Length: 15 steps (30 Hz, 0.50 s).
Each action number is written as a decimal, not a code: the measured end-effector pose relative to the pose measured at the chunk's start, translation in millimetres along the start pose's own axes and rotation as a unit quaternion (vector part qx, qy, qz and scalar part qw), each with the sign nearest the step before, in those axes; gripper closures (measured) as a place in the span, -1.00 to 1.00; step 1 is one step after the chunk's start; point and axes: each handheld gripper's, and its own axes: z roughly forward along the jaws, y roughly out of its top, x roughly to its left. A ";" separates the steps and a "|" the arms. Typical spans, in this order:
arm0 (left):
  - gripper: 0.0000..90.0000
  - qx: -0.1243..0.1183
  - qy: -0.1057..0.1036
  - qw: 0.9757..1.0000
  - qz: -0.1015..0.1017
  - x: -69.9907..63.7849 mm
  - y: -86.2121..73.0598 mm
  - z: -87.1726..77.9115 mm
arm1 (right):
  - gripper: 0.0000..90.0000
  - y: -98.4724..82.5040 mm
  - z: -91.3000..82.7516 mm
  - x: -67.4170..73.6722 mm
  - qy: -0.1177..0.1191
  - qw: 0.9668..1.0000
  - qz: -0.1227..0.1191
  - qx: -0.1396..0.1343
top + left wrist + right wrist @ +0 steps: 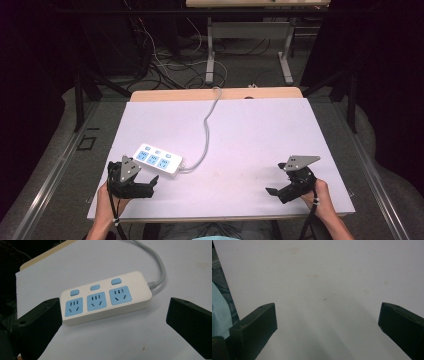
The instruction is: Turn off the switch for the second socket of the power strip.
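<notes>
White power strip (106,298) lies just ahead of the wide-open left gripper (110,322); right gripper (327,325) gapes, seemingly over bare table.

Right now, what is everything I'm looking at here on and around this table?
power strip: one, white with three light-blue sockets and three light-blue switches, on the near-left part of the table, just ahead of the left tool
cord: one, grey, running from the power strip's right end to the far edge of the table
table: one, white top with a wooden strip at its far edge
cables on the floor: several, dark and white, beyond the table
left tool: one, black with a grey plate, jaws open, near-left corner, held in a hand, gripping nothing
right tool: one, black with a grey plate, jaws open over bare table, near-right, held in a hand
</notes>
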 end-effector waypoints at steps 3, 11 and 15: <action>-1.00 0.002 -0.001 1.000 0.000 0.7 2.6 0.9 | -0.97 0.1 0.4 -1.0 -0.003 1.000 -0.002 0.000; -1.00 -0.004 -0.004 1.000 -0.007 3.7 8.7 8.3 | -0.97 0.4 0.6 0.2 -0.001 1.000 0.001 0.000; -1.00 -0.006 -0.008 1.000 -0.015 8.3 12.2 13.1 | -0.97 0.3 0.7 -0.1 -0.004 1.000 0.000 0.002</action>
